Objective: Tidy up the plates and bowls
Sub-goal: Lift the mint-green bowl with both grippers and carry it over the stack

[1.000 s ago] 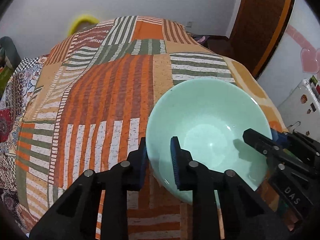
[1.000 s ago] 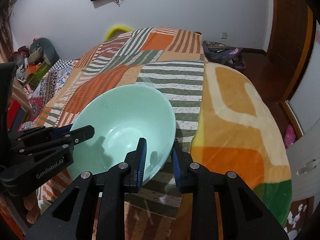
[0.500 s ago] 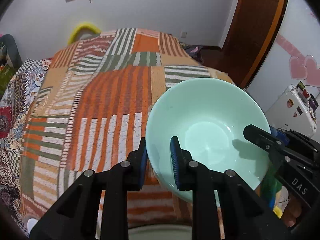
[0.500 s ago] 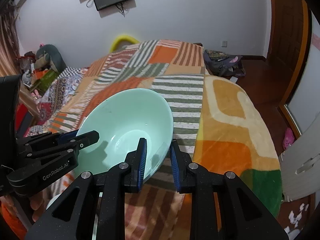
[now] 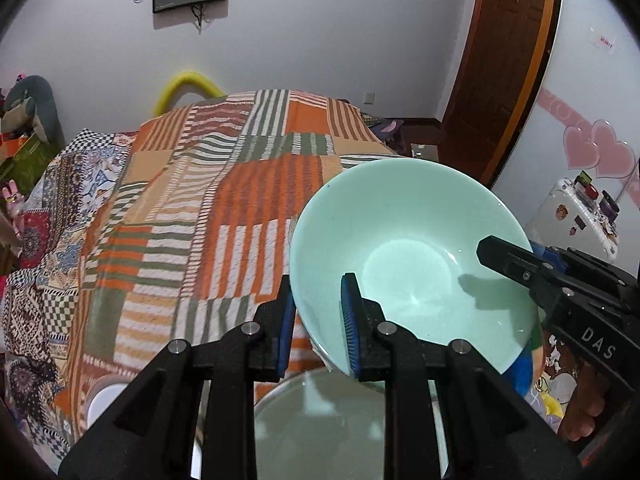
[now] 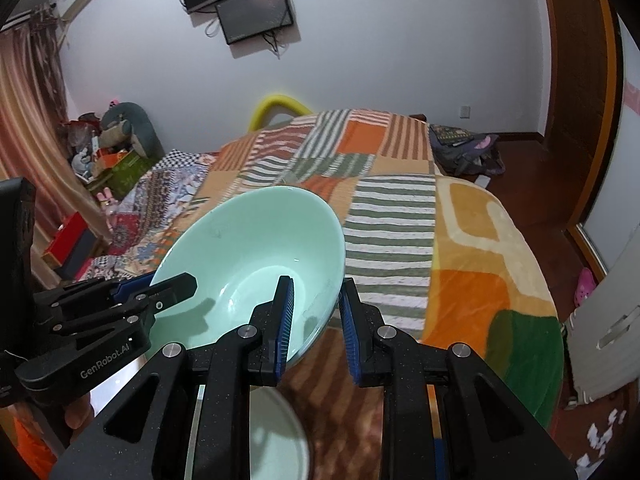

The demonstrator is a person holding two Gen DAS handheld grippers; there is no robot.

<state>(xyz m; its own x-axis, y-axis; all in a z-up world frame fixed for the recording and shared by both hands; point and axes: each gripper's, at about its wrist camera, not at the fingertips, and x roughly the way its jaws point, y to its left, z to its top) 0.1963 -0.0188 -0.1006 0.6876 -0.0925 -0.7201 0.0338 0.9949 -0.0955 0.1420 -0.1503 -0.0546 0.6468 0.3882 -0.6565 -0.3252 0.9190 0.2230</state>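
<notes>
A large mint-green bowl is held in the air between both grippers, above the foot of a bed. My left gripper is shut on the bowl's left rim. My right gripper is shut on its right rim; the bowl shows in the right wrist view too. Each gripper shows in the other's view, the right one and the left one. Below the bowl lies a pale green plate, also in the right wrist view. A small white dish sits at lower left.
The bed carries an orange, green and white striped patchwork blanket. A wooden door stands at the right and a screen hangs on the far wall. Clutter and boxes lie at the bed's left.
Both grippers have lifted the bowl and drawn it back toward me. The blanket has dropped away, and the pale green plate and white dish have come into view below.
</notes>
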